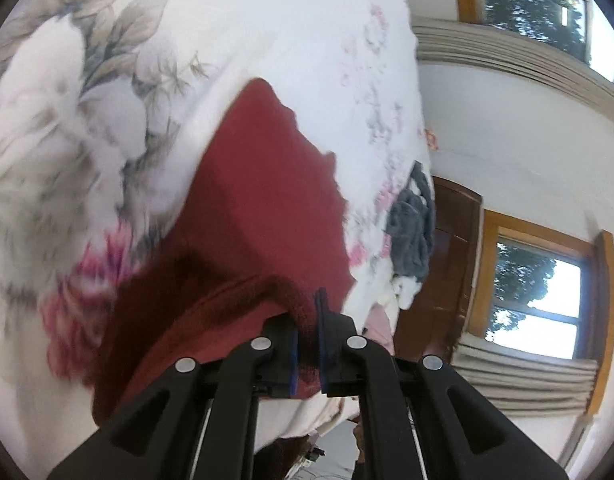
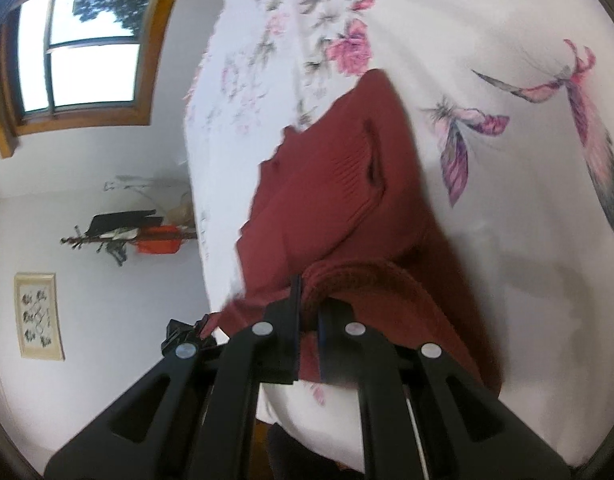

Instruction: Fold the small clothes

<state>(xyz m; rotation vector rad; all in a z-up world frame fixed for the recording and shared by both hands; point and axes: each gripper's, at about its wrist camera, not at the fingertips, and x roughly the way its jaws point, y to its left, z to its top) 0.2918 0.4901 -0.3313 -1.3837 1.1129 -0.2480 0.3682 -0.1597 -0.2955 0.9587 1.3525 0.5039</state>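
Dark-red garment [image 1: 263, 184], white floral bedsheet [image 1: 291, 20]

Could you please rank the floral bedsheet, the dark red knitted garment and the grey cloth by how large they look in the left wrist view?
1. White floral bedsheet, filling most of the view.
2. Dark red knitted garment, pinched by the left tongs; nearness to the camera inflates it.
3. Crumpled grey cloth at the bed's edge, clearly smallest, though farther away.
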